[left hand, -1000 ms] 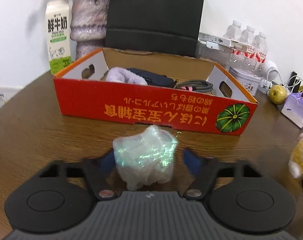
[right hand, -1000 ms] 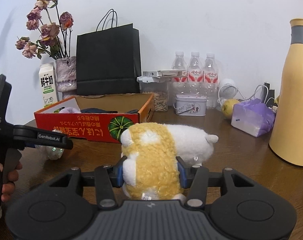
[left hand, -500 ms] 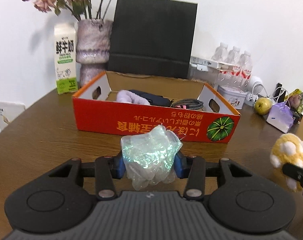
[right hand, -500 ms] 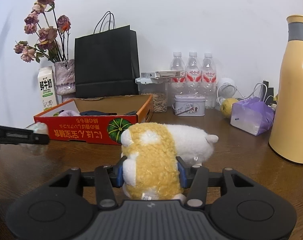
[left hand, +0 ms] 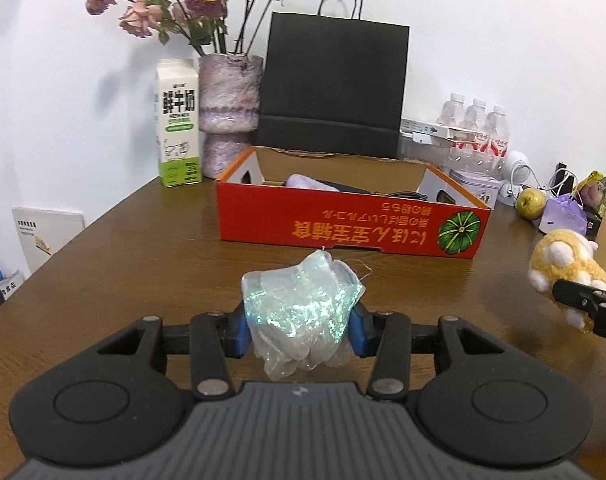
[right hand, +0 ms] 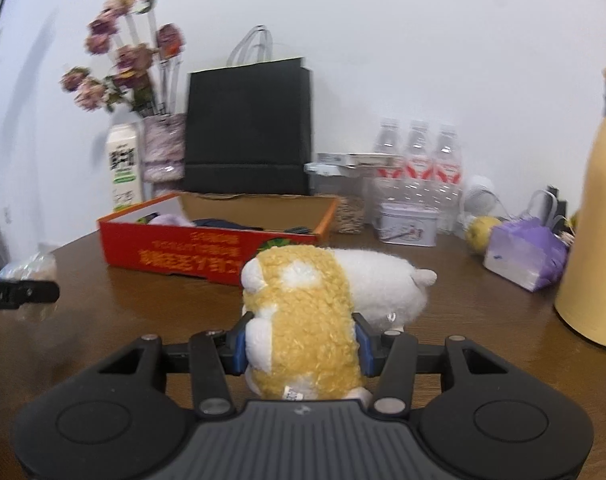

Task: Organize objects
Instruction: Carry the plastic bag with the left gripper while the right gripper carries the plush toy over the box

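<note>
Both my grippers are loaded, with the red box ahead.

Left wrist view: my left gripper (left hand: 301,334) is clamped on the crumpled iridescent film bundle (left hand: 301,312), held above the table (left hand: 143,264) short of the red box (left hand: 351,222); I judge it feather-light, crushable and slippery, best pinched across its middle. Right wrist view: my right gripper (right hand: 301,344) squeezes the yellow-and-white plush toy (right hand: 303,316) round its body; soft, springy, forgiving.

Left tool (left hand: 299,330) clamped on load, raised; right tool (right hand: 301,346) likewise clamped.
</note>
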A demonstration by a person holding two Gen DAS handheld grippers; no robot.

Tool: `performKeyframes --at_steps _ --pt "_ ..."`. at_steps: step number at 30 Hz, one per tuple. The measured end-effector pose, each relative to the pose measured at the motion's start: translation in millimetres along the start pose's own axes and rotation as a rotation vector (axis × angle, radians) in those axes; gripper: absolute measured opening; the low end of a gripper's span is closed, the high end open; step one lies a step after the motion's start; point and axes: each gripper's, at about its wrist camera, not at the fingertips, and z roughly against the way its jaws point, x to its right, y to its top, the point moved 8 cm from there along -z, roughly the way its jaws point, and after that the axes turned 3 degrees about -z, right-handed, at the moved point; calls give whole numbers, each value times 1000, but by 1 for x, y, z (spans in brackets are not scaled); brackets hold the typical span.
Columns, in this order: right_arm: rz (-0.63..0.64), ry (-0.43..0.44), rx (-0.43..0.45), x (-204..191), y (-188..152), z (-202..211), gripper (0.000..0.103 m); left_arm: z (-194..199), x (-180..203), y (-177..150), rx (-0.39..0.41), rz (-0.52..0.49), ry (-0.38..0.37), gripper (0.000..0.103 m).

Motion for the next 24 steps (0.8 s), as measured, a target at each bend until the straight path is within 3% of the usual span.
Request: performKeyframes --at_steps 13,24 --pt "28 89 10 -68 5 5 48 12 -8 14 39 -13 -14 46" --pt "43 101 21 -98 25 -7 48 10 -2 46 95 -19 -44 46"
